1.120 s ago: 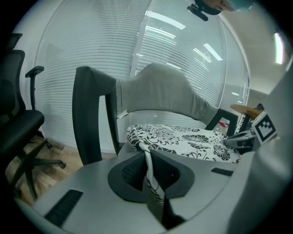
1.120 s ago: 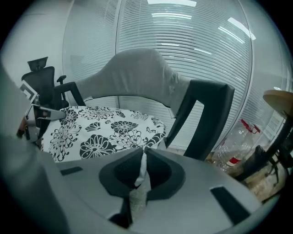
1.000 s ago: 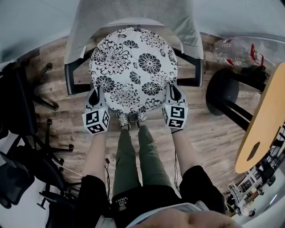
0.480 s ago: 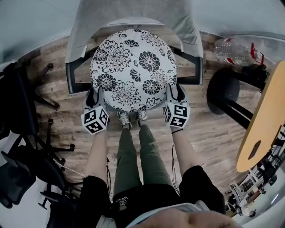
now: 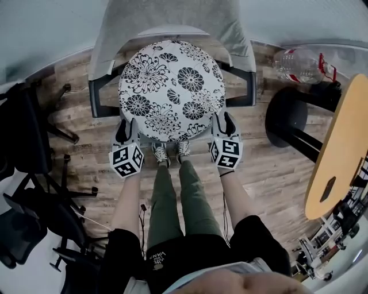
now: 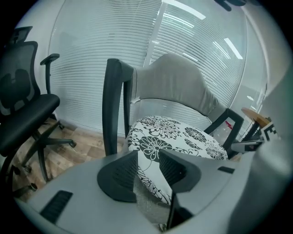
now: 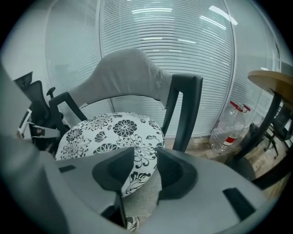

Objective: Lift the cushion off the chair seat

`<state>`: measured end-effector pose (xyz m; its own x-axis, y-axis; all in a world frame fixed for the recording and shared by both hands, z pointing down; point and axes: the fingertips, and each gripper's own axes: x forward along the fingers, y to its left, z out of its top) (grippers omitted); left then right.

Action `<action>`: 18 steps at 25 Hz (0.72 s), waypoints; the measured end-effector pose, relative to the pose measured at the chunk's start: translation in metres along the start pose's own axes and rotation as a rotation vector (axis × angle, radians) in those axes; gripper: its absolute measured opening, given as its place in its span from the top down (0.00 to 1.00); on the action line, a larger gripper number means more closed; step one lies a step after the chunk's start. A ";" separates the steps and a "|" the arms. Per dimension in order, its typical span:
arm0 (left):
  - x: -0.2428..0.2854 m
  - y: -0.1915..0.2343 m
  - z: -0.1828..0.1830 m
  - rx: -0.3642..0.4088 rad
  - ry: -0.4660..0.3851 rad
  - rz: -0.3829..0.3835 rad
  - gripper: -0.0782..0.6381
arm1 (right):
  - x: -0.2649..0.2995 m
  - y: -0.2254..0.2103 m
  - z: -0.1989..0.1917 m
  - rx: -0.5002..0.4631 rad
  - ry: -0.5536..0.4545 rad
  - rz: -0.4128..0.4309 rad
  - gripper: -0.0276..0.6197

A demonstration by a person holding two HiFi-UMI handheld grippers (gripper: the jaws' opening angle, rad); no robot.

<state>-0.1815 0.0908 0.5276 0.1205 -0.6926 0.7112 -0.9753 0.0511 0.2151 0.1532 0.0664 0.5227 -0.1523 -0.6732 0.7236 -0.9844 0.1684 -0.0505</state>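
**Both grippers spread at the cushion's near edge, cushion on the seat**

The round flowered cushion [image 5: 171,89] lies on the chair [image 5: 172,17], covering the seat between the two dark armrests. It sits straight ahead of both grippers and reaches away from them toward the grey backrest.

The left gripper [image 5: 125,127] stands at the cushion's near-left rim and the right gripper [image 5: 223,120] at its near-right rim, each angled down and forward. They are set well apart, one on either side of the person's shoes [image 5: 169,154]. I judge this is so that a lift would raise the wide, floppy disc evenly and not tip it.

In the left gripper view the jaws stand wide apart. The cushion's patterned edge [image 6: 151,151] shows in the gap between them, with the grey seat front just below, and neither pad presses on it. The right gripper view shows the same: jaws spread, the cushion's rim [image 7: 139,164] hanging in the gap, untouched on both sides.

With nothing pinched, the lift is not under way. Each gripper looks lined up with the rim, so the pads could close on the thin edge rather than on the seat.
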 end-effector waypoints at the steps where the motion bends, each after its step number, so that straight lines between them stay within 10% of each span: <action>1: -0.002 -0.002 0.002 0.001 -0.004 -0.003 0.68 | -0.003 0.002 0.002 0.003 -0.003 0.003 0.72; 18: -0.066 -0.050 0.076 0.064 -0.154 -0.087 0.87 | -0.067 0.030 0.075 -0.032 -0.152 0.055 0.91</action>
<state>-0.1549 0.0794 0.4193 0.1802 -0.7947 0.5797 -0.9727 -0.0564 0.2250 0.1277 0.0622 0.4210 -0.2193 -0.7633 0.6077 -0.9714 0.2287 -0.0633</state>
